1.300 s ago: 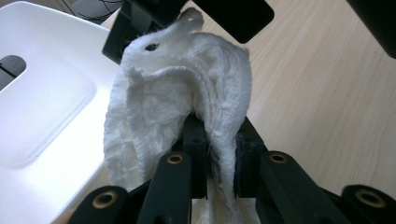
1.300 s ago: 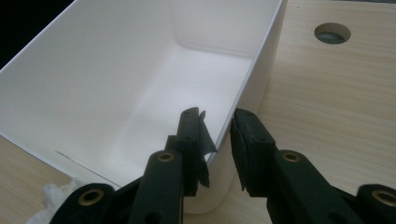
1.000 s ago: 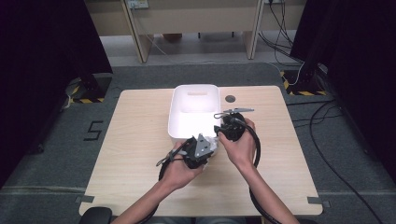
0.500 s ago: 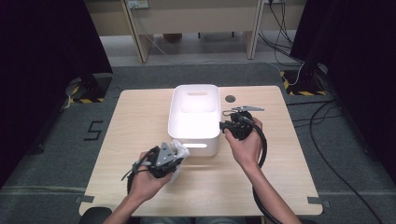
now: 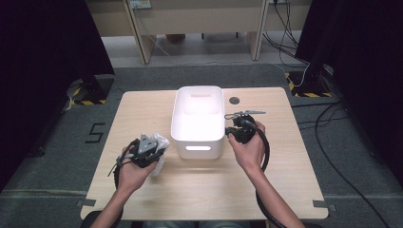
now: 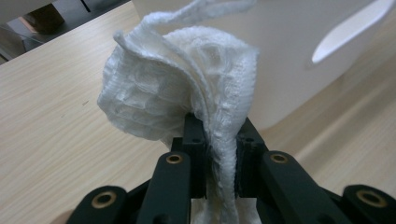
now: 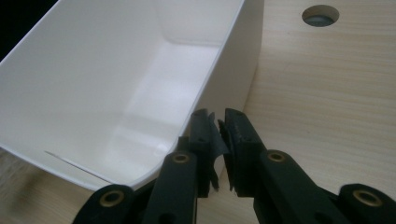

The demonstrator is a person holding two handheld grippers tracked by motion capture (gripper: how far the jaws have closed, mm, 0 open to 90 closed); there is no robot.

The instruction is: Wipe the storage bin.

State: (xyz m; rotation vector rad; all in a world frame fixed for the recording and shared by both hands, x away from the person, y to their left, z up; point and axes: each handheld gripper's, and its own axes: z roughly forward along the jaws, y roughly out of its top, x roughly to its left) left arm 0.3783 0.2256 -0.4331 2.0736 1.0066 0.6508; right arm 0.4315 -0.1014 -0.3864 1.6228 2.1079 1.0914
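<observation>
Left claw [image 6: 217,154] pinches a white cloth [image 6: 182,93] beside the bin [image 5: 197,121]; right claw [image 7: 217,140] has just been closing, clamping the bin's rim.

Cloth [image 6: 182,98] lower end hidden between left tongs [image 6: 219,154].

Waffle-weave cloth [image 6: 187,88]; glossy plastic bin [image 5: 198,124]; matt wood table [image 5: 142,109].

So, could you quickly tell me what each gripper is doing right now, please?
Left gripper: shut on the white cloth.
Right gripper: jaws just closing on the white bin rim.
</observation>
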